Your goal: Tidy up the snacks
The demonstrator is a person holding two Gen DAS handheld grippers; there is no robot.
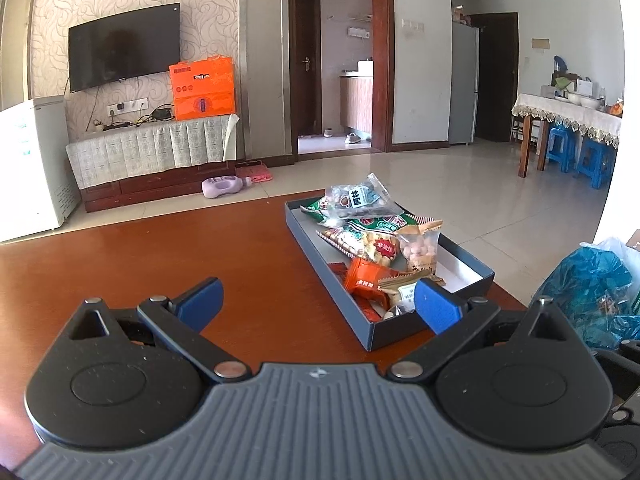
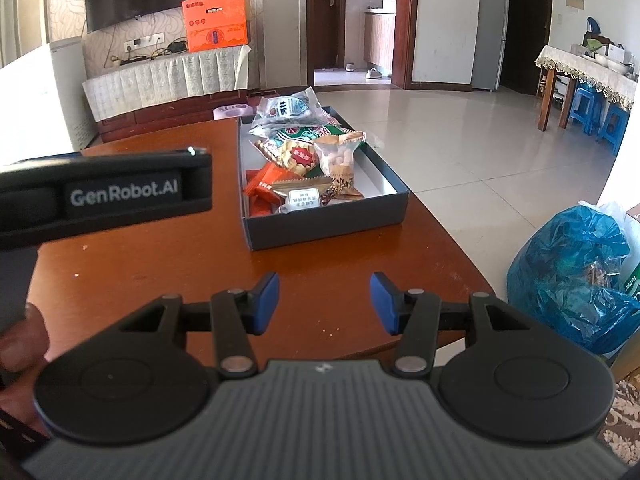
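A dark blue box (image 1: pixel 400 330) (image 2: pixel 328 220) sits on the brown table (image 1: pixel 240 264) (image 2: pixel 180 248), holding several snack packets: orange wrappers (image 1: pixel 366 276) (image 2: pixel 262 190), a peanut bag (image 1: pixel 420 250) (image 2: pixel 340 158), a red-label cracker bag (image 2: pixel 294 154) and a clear grey bag (image 1: pixel 356 200) (image 2: pixel 290 110) on top at the far end. My left gripper (image 1: pixel 318 304) is open and empty, its right finger in front of the box's near corner. My right gripper (image 2: pixel 324 302) is open and empty, above the table short of the box. The left gripper's body (image 2: pixel 120 196) shows at the left in the right wrist view.
A blue plastic bag (image 1: pixel 592 292) (image 2: pixel 572 276) stands on the floor right of the table. Beyond the table are a TV cabinet (image 1: pixel 152 152), an orange carton (image 1: pixel 202 88), a purple bottle (image 1: pixel 224 186) on the floor, and a dining table with blue stools (image 1: pixel 576 120).
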